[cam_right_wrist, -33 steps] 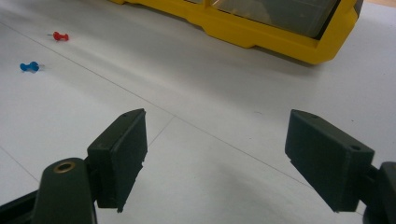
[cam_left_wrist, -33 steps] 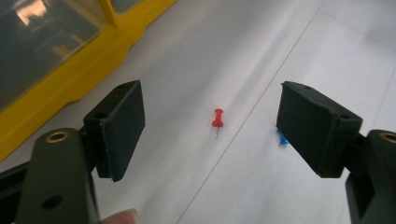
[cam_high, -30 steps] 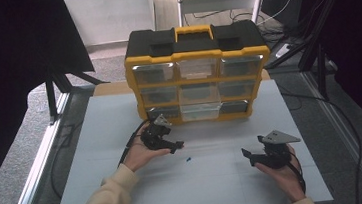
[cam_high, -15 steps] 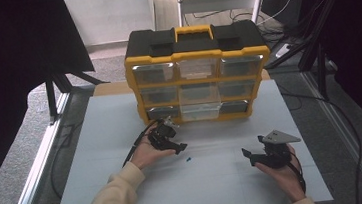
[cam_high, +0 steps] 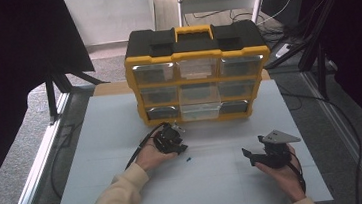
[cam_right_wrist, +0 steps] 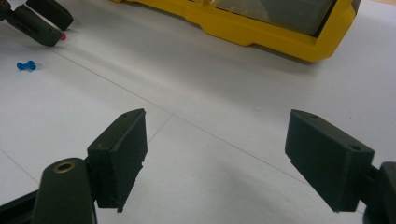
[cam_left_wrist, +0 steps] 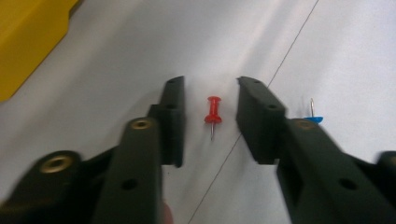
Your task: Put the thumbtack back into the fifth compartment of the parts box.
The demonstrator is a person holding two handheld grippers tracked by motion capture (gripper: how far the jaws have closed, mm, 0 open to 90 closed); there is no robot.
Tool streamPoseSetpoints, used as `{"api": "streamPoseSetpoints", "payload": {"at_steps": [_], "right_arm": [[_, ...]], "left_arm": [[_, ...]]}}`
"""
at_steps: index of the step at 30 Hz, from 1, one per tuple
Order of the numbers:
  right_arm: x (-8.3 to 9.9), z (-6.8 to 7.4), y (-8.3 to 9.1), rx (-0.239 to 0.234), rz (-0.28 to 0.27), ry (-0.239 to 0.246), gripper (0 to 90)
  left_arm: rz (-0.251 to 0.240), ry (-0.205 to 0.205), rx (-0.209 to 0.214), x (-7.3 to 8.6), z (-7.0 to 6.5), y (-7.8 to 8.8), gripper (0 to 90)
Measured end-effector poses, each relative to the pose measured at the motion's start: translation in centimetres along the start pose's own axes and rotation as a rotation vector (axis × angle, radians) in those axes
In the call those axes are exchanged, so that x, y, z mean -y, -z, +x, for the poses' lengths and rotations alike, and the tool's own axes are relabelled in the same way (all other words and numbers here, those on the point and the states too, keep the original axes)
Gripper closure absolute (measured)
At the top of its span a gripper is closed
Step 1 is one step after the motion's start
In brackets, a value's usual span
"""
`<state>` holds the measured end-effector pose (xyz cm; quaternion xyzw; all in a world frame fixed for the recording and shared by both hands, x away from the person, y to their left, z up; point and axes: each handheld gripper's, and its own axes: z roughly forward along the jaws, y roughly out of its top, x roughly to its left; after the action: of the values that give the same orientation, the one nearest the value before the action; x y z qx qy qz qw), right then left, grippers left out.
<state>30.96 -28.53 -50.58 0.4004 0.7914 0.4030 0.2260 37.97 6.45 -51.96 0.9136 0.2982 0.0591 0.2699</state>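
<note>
Here the left gripper (cam_left_wrist: pixel 210 116) is lowered over a red pushpin (cam_left_wrist: pixel 213 113) lying flat on the white bench (cam_high: pixel 226 178), in front of the yellow drawer organizer (cam_high: pixel 197 73). Its fingers (cam_left_wrist: pixel 173 119) have just been closing and now stand narrow, 1 on each side of the pin, not yet touching it. A blue pushpin (cam_left_wrist: pixel 312 116) lies just beside. The step is the pickup: next, squeeze squarely on the pin's head, then lift. The right gripper (cam_right_wrist: pixel 215 163) rests wide open, well apart.
</note>
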Motion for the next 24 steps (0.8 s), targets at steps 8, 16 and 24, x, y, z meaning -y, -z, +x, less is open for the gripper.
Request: {"api": "streamPoseSetpoints", "payload": {"at_steps": [8,16,24], "right_arm": [[0.0,0.0,0.0,0.001,0.001,0.002,21.2],[0.0,0.0,0.0,0.003,0.002,-0.003,21.2],[0.0,0.0,0.0,0.007,0.0,-0.003,21.2]], "left_arm": [[0.006,0.009,0.016,0.0,0.0,0.0,82.2],[-0.023,0.032,0.02,0.3,0.1,0.3,82.6],[-0.14,0.1,0.071,1.2,0.6,2.8,82.8]]}}
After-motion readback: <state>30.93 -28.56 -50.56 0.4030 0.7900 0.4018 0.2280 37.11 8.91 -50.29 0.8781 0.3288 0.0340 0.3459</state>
